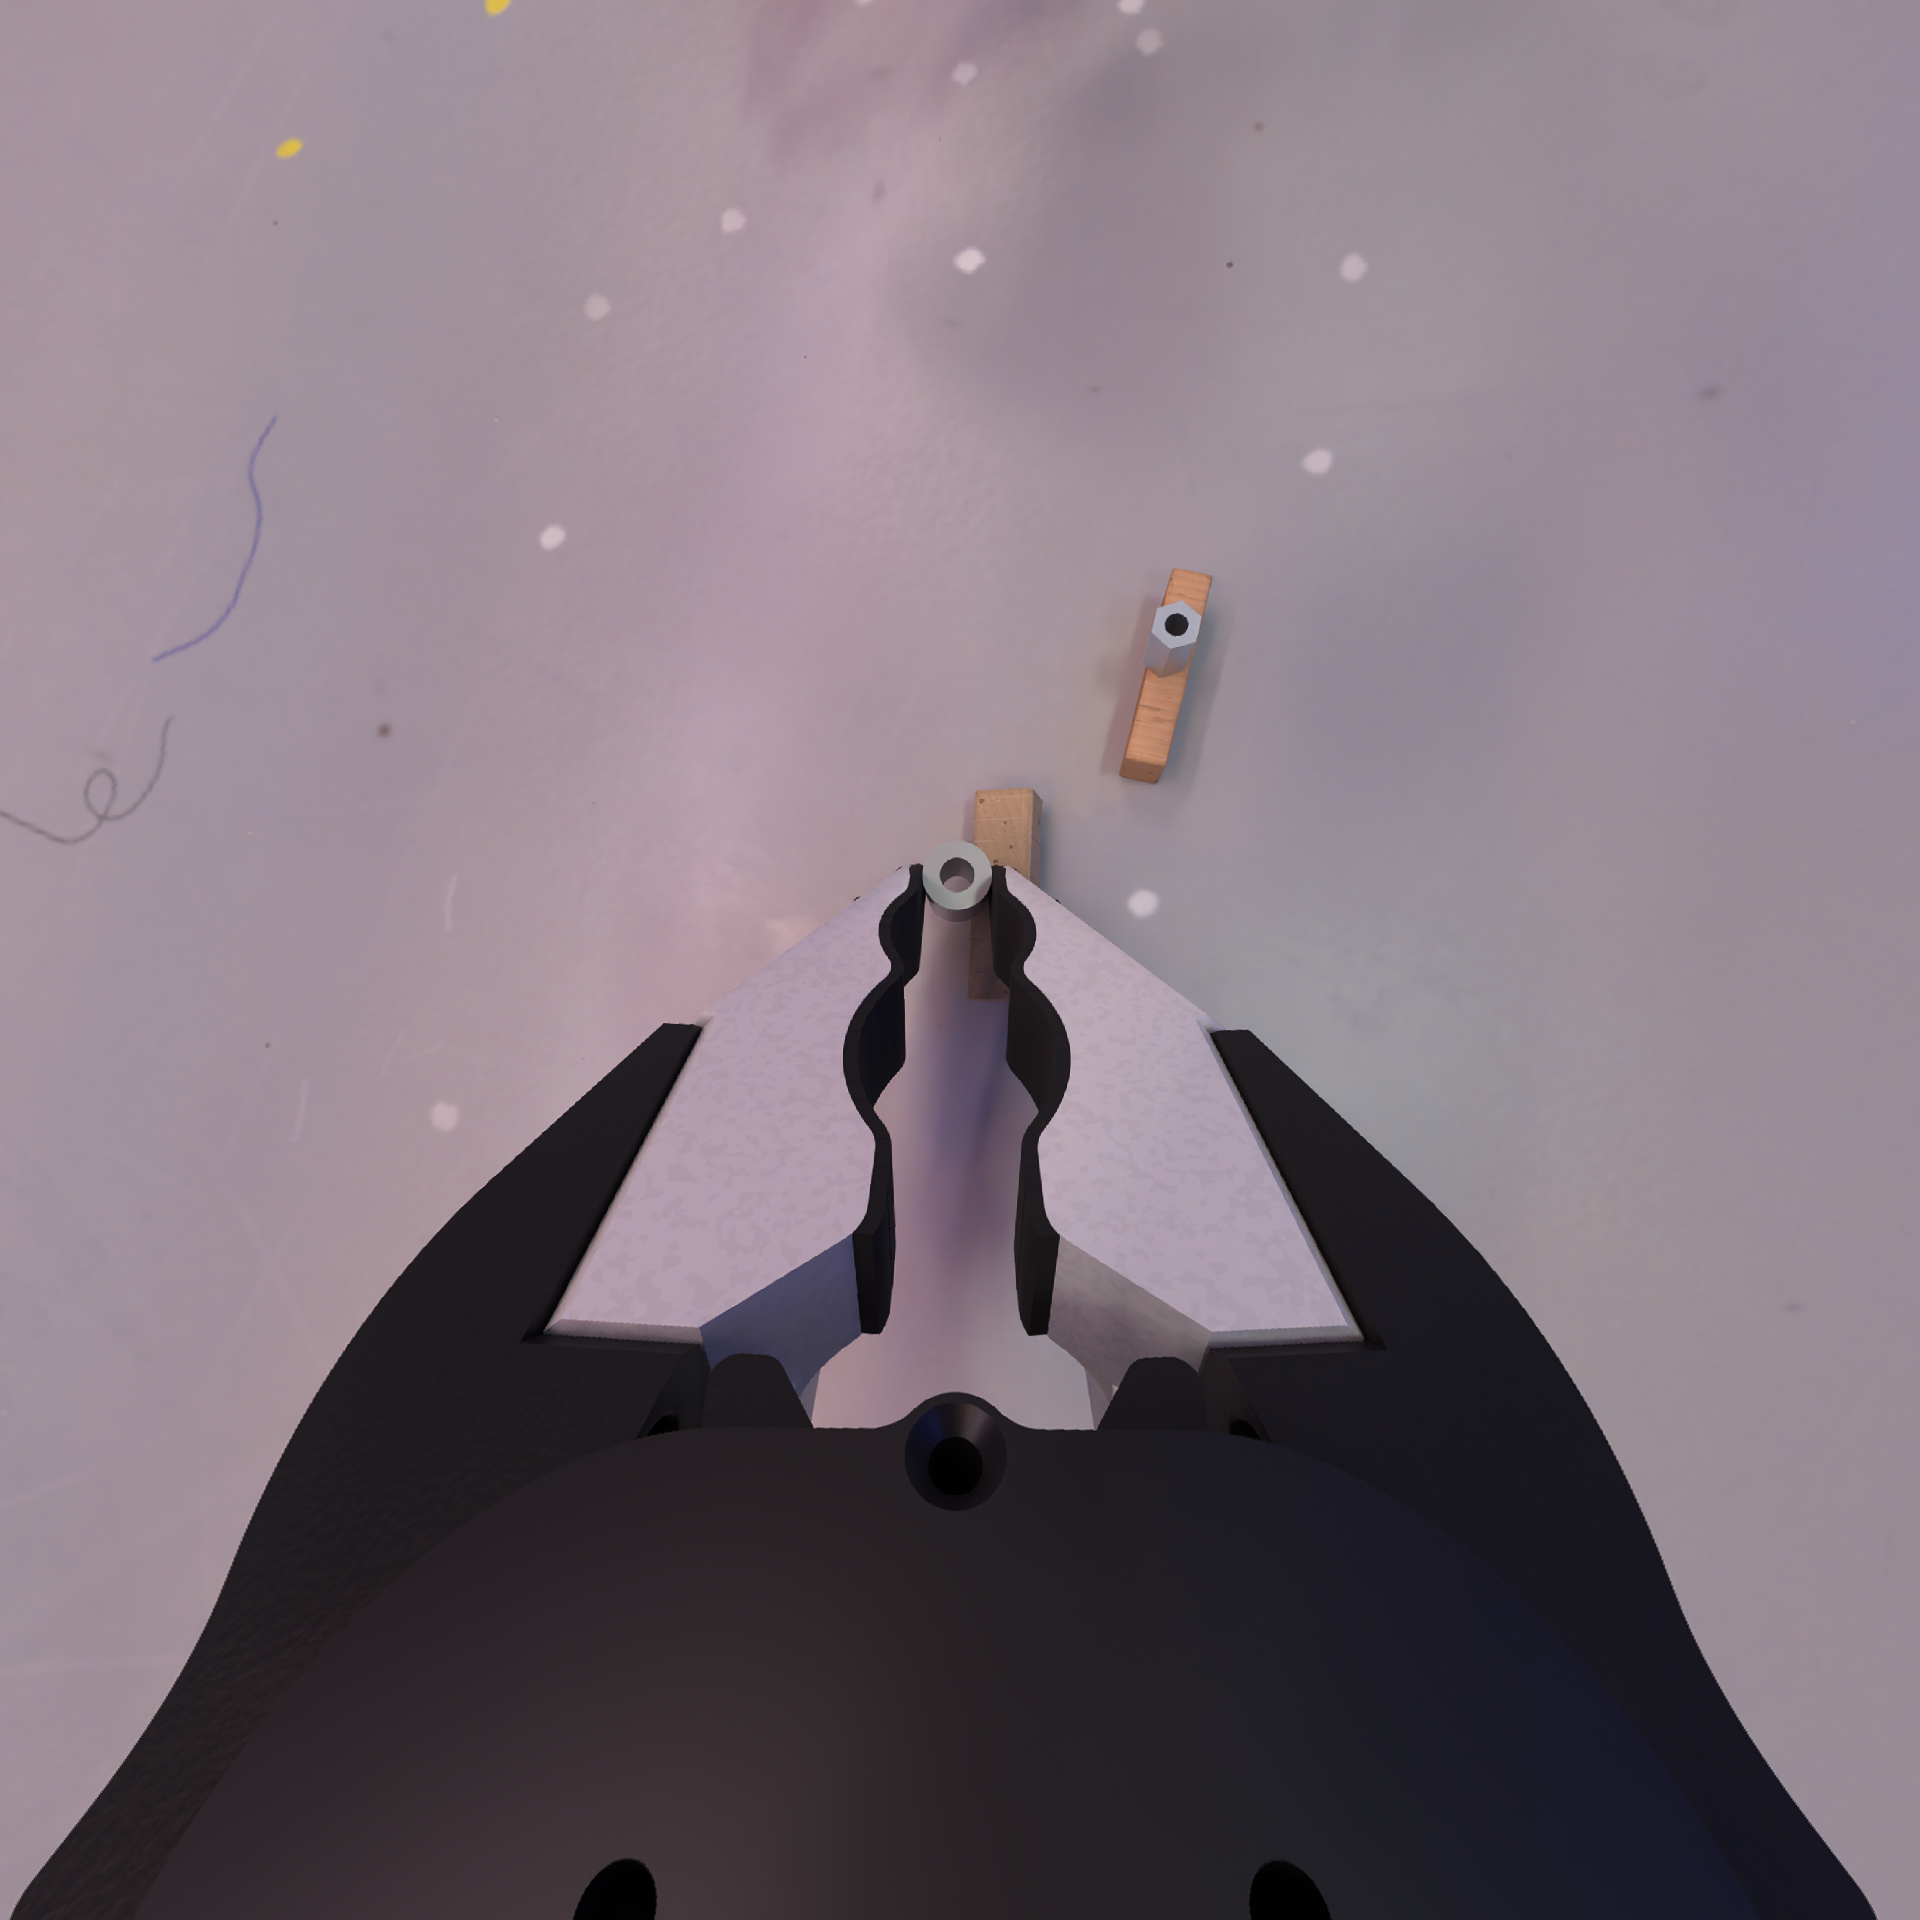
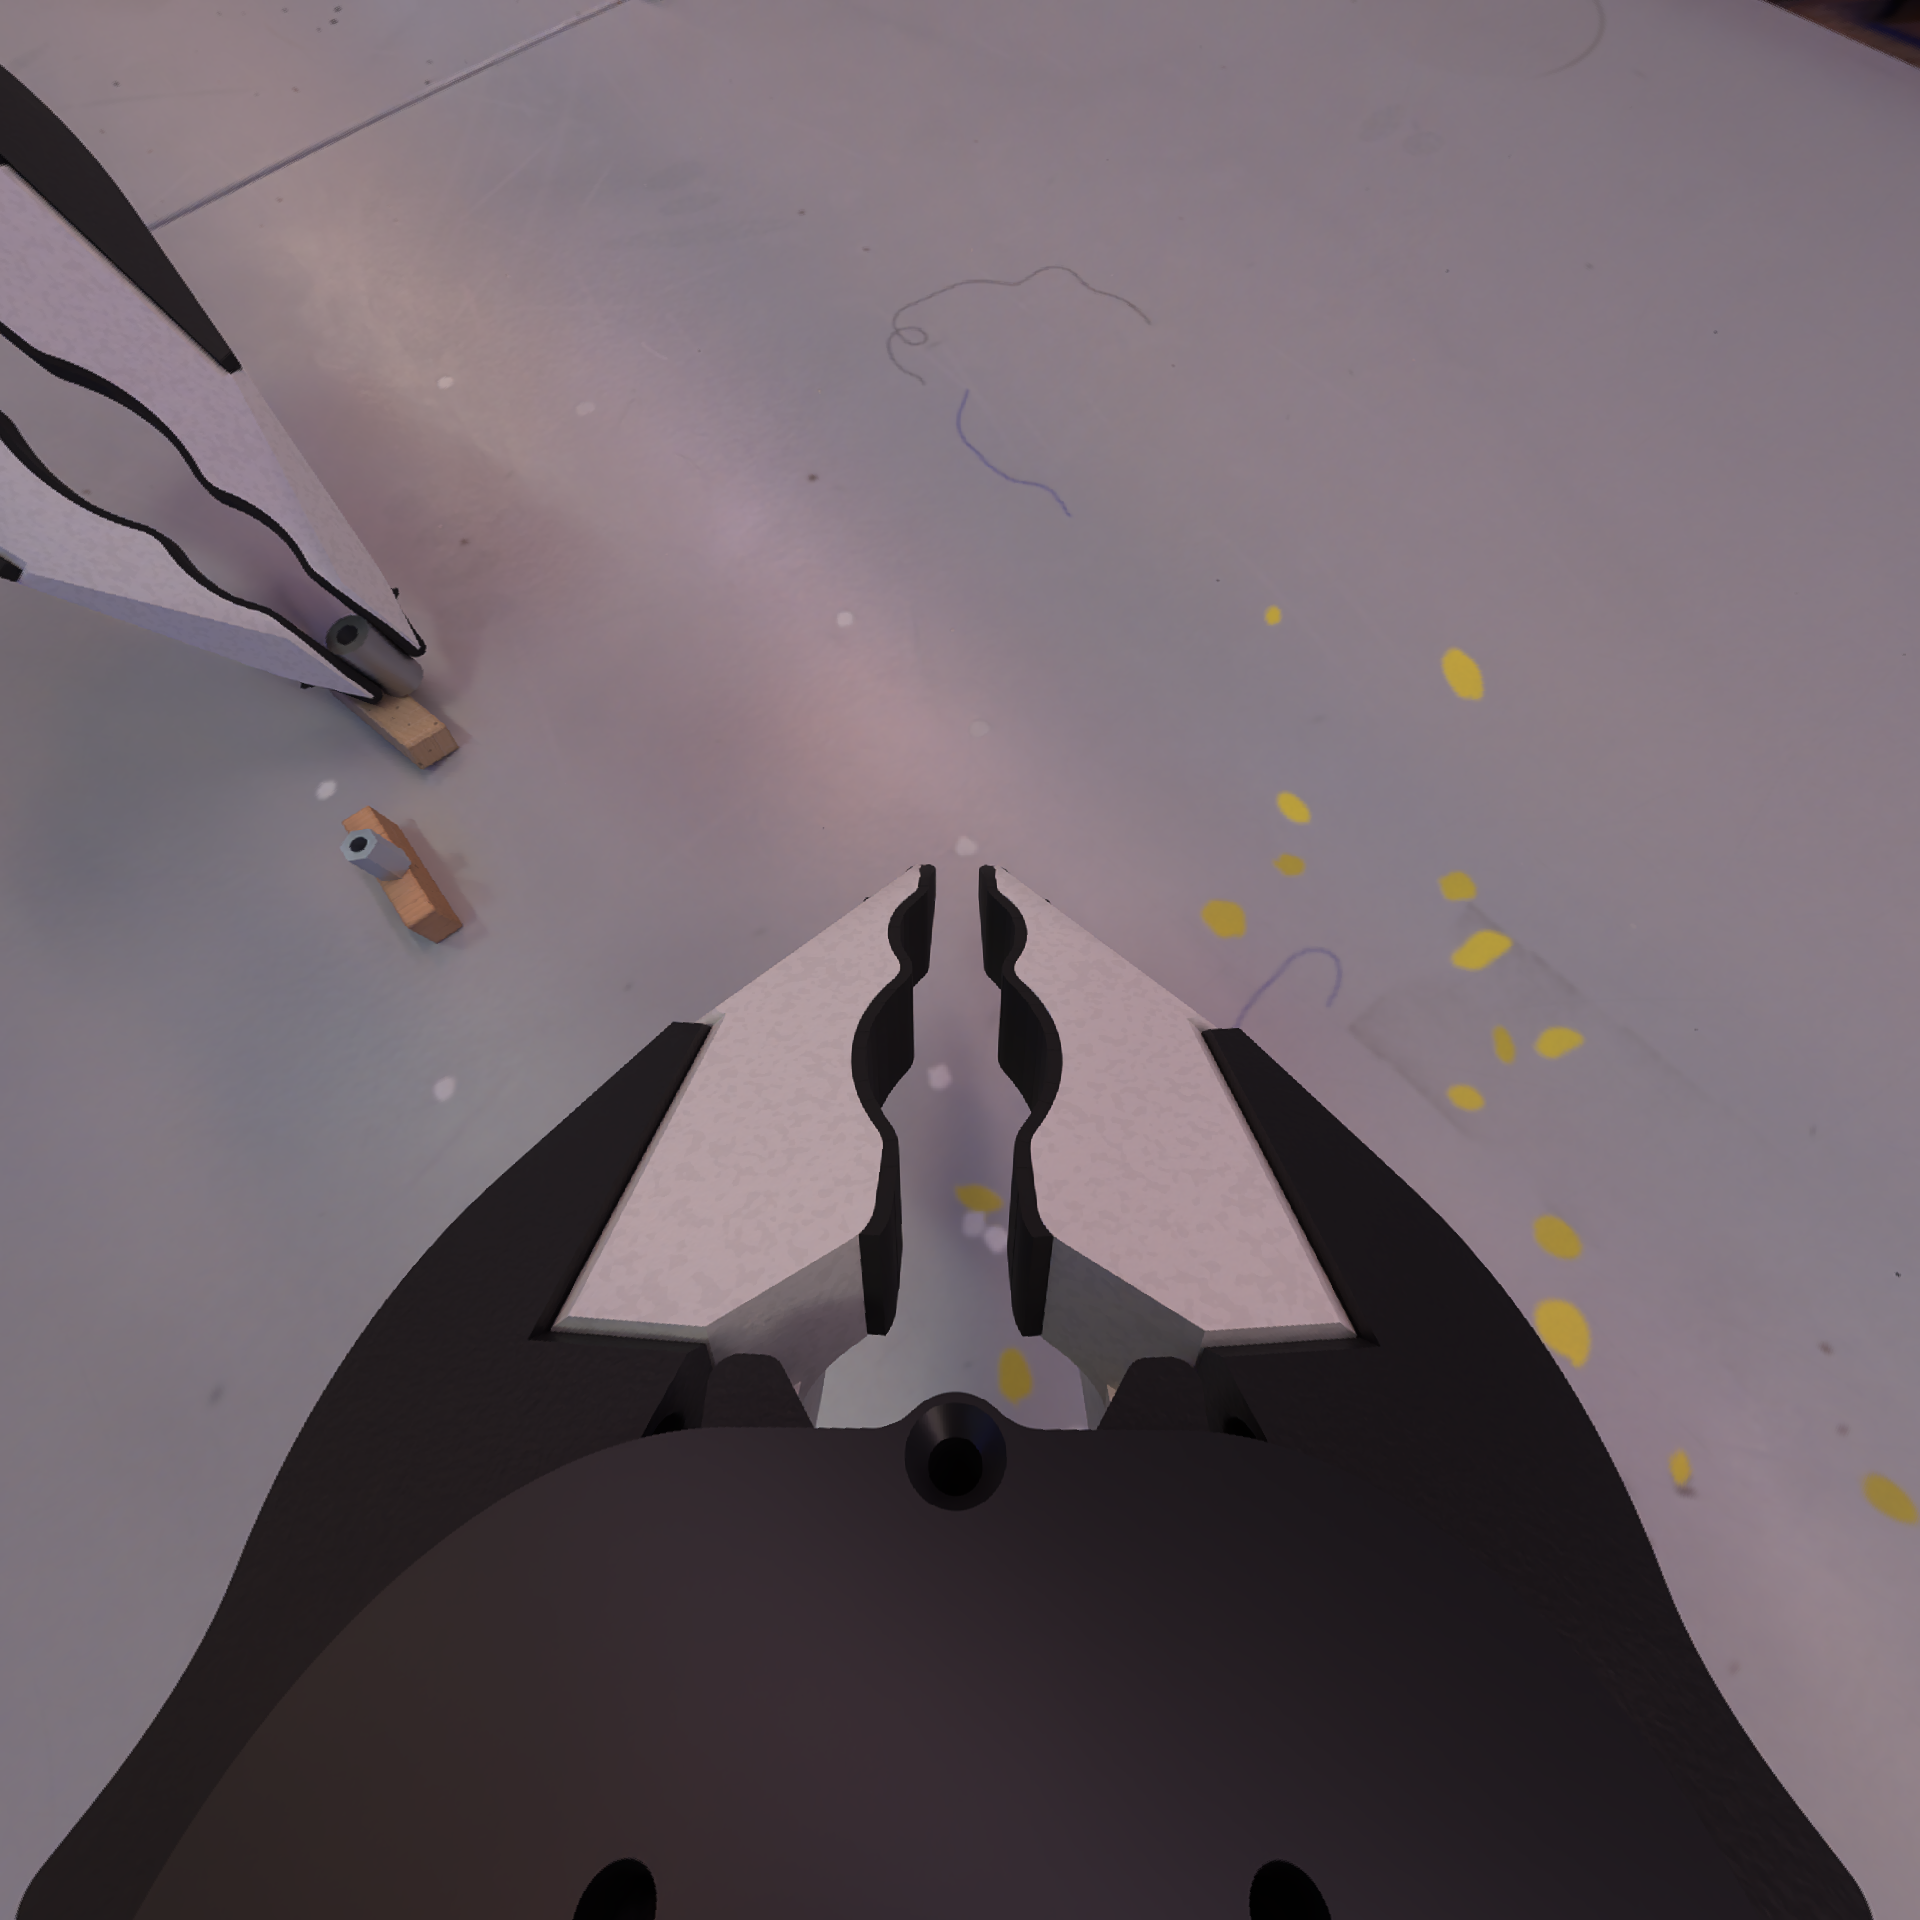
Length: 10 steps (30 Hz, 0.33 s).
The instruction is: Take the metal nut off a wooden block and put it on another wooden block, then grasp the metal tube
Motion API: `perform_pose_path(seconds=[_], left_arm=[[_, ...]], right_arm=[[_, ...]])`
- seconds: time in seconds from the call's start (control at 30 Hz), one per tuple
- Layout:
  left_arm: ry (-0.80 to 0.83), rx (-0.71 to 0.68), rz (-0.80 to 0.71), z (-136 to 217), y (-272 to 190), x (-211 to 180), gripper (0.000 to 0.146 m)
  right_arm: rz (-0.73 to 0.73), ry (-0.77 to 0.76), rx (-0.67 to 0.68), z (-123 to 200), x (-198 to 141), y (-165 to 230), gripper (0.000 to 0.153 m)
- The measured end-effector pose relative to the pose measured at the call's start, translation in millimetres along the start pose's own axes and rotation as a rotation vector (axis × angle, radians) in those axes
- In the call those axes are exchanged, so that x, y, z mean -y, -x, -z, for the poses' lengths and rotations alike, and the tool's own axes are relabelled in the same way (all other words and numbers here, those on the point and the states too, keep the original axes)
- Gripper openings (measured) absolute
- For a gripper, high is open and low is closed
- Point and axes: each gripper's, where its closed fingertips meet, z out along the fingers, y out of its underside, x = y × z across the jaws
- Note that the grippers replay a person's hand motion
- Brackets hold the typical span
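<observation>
My left gripper (image 1: 957, 878) is shut on the metal tube (image 1: 957, 904), a short grey cylinder held upright at the fingertips. A wooden block (image 1: 1006, 826) lies under and just beyond the tube. Whether the tube touches it I cannot tell. The hexagonal metal nut (image 1: 1172, 639) stands on a second wooden block (image 1: 1155, 722) farther off to the right. The right wrist view shows the left gripper (image 2: 390, 665), the tube (image 2: 358, 636), the block below it (image 2: 421, 730), the nut (image 2: 369, 850) and its block (image 2: 421, 896) at far left. My right gripper (image 2: 957, 883) is shut and empty, above bare table.
The grey table (image 2: 1143, 520) carries thin pen scribbles (image 2: 1013, 457), white specks and yellow paint spots (image 2: 1460, 675) to the right of my right gripper. A seam in the surface (image 2: 416, 104) runs across the far left.
</observation>
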Motion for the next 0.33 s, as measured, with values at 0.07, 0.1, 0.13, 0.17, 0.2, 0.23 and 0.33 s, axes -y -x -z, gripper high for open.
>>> perform_pose_path(seconds=[0.07, 0.1, 0.13, 0.17, 0.2, 0.23, 0.33], left_arm=[[0.001, 0.001, -0.007, -0.1, -0.3, 0.0, 0.012], [0.003, 0.001, -0.01, 0.0, -0.3, 0.0, 0.012], [0.005, 0.004, -0.013, 0.1, 0.0, 0.1, 0.012], [0.007, 0.011, -0.016, 0.2, 0.6, 0.0, 0.012], [0.008, 0.015, -0.02, 0.2, 0.9, 0.0, 0.012], [0.009, 0.017, -0.022, 0.3, 1.1, 0.1, 0.012], [0.007, 0.026, -0.028, 0.5, 2.3, -0.1, 0.012]], right_arm=[[0.001, 0.001, -0.001, -0.1, -0.3, -0.1, 0.008], [0.001, 0.002, -0.001, -0.2, -0.4, -0.1, 0.008], [0.001, 0.003, 0.0, -0.4, -0.5, -0.1, 0.008], [0.001, 0.003, 0.0, -0.6, -0.7, -0.2, 0.008], [0.0, 0.004, 0.0, -0.9, -1.0, -0.4, 0.008], [-0.001, 0.007, 0.0, -1.3, -1.5, -0.7, 0.008], [0.0, 0.013, -0.002, -2.0, -2.8, -1.2, 0.008]])
